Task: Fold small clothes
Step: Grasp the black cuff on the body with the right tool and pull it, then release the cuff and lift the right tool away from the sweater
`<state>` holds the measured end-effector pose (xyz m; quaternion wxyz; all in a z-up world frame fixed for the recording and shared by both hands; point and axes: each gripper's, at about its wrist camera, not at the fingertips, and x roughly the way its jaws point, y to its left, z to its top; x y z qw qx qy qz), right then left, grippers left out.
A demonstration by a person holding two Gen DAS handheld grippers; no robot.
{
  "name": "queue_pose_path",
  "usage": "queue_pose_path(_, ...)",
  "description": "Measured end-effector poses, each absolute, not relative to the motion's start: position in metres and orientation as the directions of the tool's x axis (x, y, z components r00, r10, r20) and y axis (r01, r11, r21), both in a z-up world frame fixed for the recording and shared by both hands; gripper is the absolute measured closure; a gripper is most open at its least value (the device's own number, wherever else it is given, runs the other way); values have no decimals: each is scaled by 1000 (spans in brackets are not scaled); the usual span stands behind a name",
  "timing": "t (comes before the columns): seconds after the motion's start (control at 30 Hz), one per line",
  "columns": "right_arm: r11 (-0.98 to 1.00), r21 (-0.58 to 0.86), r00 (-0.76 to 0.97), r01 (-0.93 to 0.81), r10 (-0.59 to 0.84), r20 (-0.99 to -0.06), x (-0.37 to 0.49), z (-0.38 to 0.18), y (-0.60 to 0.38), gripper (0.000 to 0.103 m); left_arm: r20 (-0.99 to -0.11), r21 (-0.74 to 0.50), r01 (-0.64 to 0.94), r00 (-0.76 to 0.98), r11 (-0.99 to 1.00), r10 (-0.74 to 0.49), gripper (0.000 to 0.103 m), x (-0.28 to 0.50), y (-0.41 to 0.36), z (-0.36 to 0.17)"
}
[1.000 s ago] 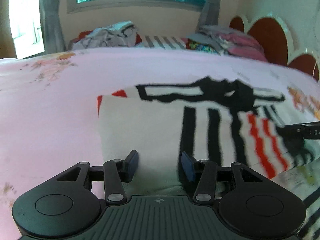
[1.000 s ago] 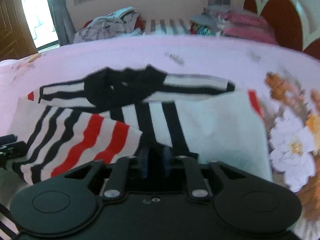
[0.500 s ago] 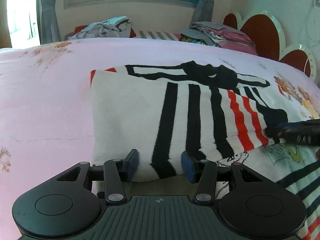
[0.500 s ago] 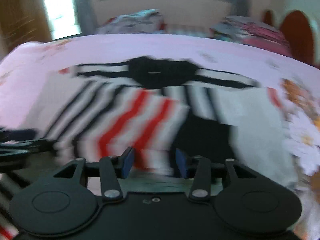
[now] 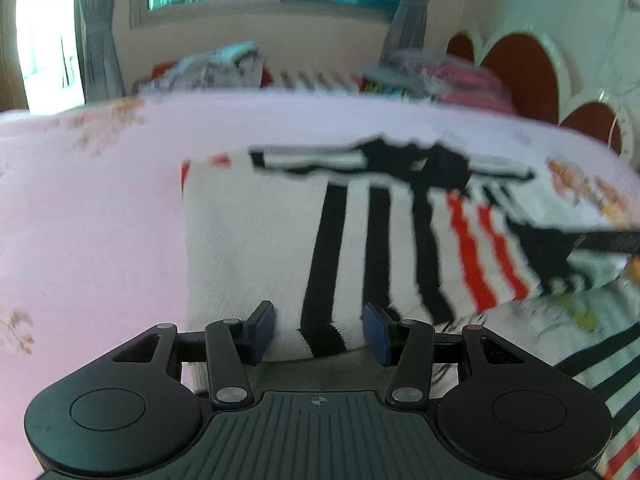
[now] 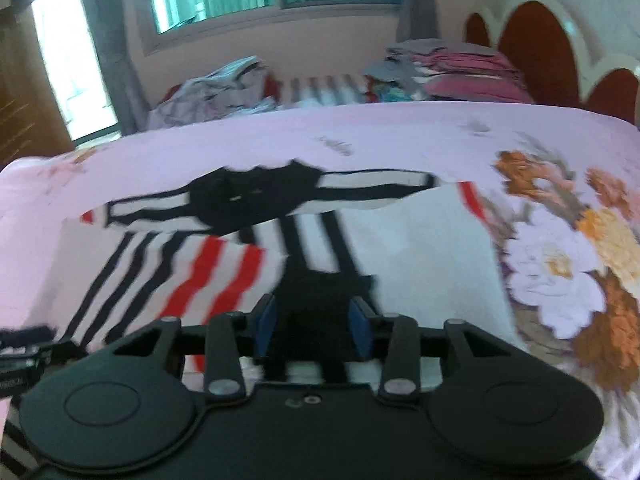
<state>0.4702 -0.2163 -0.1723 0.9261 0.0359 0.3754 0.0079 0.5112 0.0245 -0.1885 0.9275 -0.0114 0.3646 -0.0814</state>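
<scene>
A small white garment (image 5: 256,248) with black and red stripes lies flat on the pink bedsheet (image 5: 88,216), one striped side folded inward; it also shows in the right wrist view (image 6: 420,252). My left gripper (image 5: 319,334) is open, its blue pads just over the garment's near hem. My right gripper (image 6: 314,326) is open over the near hem, above a black patch. The right gripper's tip (image 5: 608,240) shows in the left wrist view over the folded flap.
Piles of loose clothes (image 6: 216,88) and a stack of folded clothes (image 6: 452,68) sit at the far edge of the bed. A red scalloped headboard (image 6: 536,44) stands at the right. Another striped garment (image 5: 600,372) lies near the front right.
The right gripper, shut on the garment one second ago, has opened. Both grippers shifted slightly over the near hem. The garment lies as before.
</scene>
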Motion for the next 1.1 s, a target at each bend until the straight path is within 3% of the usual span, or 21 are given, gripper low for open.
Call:
queue_pose_path(0.17, 997, 14, 660, 80, -42, -750, 474, -193, -223, 65, -725, -97, 148, 667, 984, -171, 53, 516, 34, -201)
queue_pose_path(0.2, 995, 7, 659, 101, -61, -750, 472, -196, -225, 58, -732, -106, 149, 657, 983, -179, 53, 517, 36, -207)
queue_pose_path(0.27, 993, 28, 659, 114, -55, -750, 469, -196, -229, 56, -715, -127, 145, 673, 981, -192, 53, 515, 39, -210)
queue_pose_path(0.5, 992, 30, 644, 125, -58, -763, 468, -195, -229, 61, -714, -133, 151, 671, 980, -200, 53, 512, 40, -211)
queue_pose_path(0.6, 987, 58, 673, 152, -60, -737, 458, -178, -228, 68, -722, -117, 170, 662, 979, -201, 53, 512, 39, -209)
queue_pose_path(0.7, 987, 74, 701, 144, -49, -712, 457, -173, -223, 66, -718, -101, 207, 662, 973, -215, 43, 508, 37, -210)
queue_pose_path(0.8, 987, 34, 619, 159, -73, -782, 473, -195, -219, 71, -718, -46, 241, 666, 969, -200, 36, 502, 27, -214)
queue_pose_path(1.1, 991, -2, 608, 134, -84, -789, 465, -186, -211, 68, -726, -34, 225, 664, 974, -179, 33, 492, 27, -206)
